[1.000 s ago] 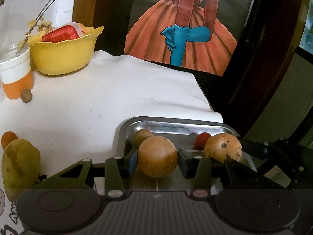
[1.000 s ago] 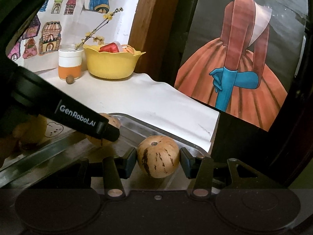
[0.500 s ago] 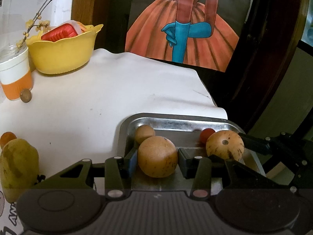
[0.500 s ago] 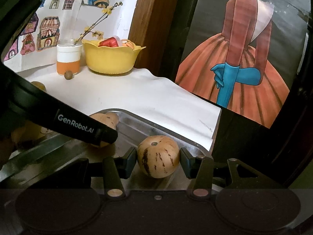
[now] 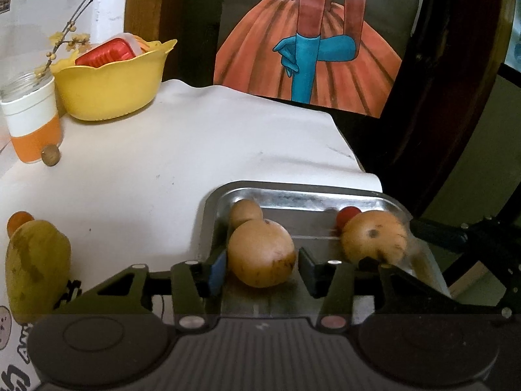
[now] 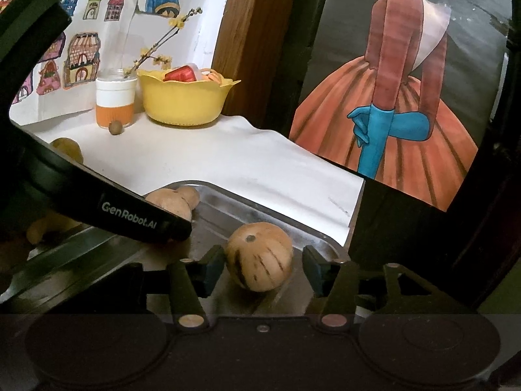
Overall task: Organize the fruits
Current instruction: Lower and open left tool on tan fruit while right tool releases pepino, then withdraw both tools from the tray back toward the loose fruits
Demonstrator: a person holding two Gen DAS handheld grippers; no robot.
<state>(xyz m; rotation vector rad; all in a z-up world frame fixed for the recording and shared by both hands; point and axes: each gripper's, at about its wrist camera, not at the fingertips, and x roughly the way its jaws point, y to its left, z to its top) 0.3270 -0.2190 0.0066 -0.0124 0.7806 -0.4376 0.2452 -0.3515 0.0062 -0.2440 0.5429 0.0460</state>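
on the metal tray (image 5: 293, 195) lie four fruits (both grippers' jaws apart).

We seem to be in a home, in a lived-in corner. A table (image 5: 195, 150) under a white cloth stands against a wall hung with childlike drawings (image 6: 81, 49) of houses and teddy bears. A large painting (image 6: 390, 97) of a figure in an orange skirt leans by a dark wooden frame (image 5: 456, 97). On the table we see a yellow bowl (image 6: 185, 101), a jar (image 6: 114, 101) with a flowering twig, and fruit in a metal tray (image 5: 293, 195).
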